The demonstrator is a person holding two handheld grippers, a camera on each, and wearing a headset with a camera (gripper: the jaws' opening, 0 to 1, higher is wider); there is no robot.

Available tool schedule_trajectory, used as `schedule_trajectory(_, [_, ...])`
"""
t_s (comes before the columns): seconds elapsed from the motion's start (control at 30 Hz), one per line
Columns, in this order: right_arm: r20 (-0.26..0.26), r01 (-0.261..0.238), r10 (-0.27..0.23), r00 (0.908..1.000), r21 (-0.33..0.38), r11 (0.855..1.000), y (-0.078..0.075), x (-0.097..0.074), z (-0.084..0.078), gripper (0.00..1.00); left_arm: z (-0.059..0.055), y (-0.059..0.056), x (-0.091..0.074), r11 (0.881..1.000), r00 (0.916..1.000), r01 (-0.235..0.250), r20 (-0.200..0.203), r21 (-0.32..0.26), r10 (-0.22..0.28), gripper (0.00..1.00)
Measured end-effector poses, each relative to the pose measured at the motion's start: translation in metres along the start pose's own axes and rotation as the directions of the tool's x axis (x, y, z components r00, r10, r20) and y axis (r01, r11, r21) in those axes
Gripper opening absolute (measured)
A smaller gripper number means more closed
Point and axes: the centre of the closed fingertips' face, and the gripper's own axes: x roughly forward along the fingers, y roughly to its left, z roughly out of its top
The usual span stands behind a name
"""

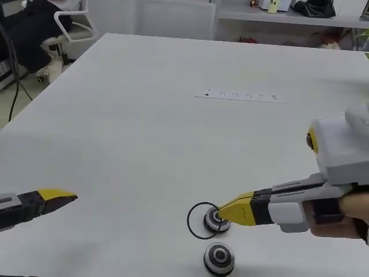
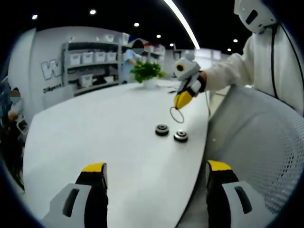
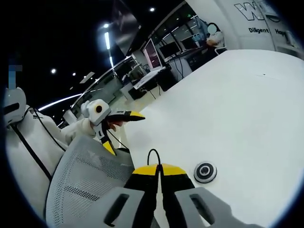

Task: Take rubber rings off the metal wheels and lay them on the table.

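Yellow-tipped left claw [image 2: 154,171]: low over the white tabletop [image 1: 144,115] at 9 o'clock in the head view. Its jaws are spread wide with nothing between them, and it is well apart from the work.

Black rubber ring [image 1: 188,221]: pinched at its rim by the right claw, with the loop hanging free from the tips. In the left gripper view it dangles above both wheels and touches neither. Judged off its wheel and not yet laid down.

First wheel [image 1: 214,220]: metal, flat on the tabletop, just beside the right claw's tips in the head view. The ring's loop overlaps it in that view.

Second wheel [image 1: 219,258]: near the first, at its 6 o'clock. A dark outer band suggests its own ring is in place, though this is not certain.

Right claw [image 1: 233,212]: comes in from 3 o'clock, jaws closed together on the ring.

Governing relation: the ring hangs below the right claw's tips with the wheels close beneath it. Bare tabletop lies at 9 o'clock of the wheels, between them and the left claw. Judgement: the lay-down calls for carrying the ring toward 9 o'clock before lowering, so it does not settle on a wheel. The loop hangs roughly upright and would have to tip flat.
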Motion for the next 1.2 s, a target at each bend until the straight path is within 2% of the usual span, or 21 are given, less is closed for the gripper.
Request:
schedule_trajectory(0.27, [-0.024,-0.011,0.011,0.9997,0.001,1.0,-0.001,0.015,0.001,0.0,0.0,0.0,0.001,1.0,1.0,0.0,0.001,-0.002,0.0,0.9])
schedule_trajectory(0.63, [-0.084,-0.025,0.024,0.9962,-0.012,1.0,-0.003,0.037,-0.007,0.0,0.0,-0.001,0.001,1.0,1.0,-0.003,0.004,-0.009,0.003,0.93])
schedule_trajectory(1.2, [-0.142,0.013,-0.017,0.9897,-0.024,1.0,-0.02,0.06,-0.023,0.0,0.002,-0.001,-0.001,1.0,0.9999,-0.011,0.012,-0.016,0.011,0.93])
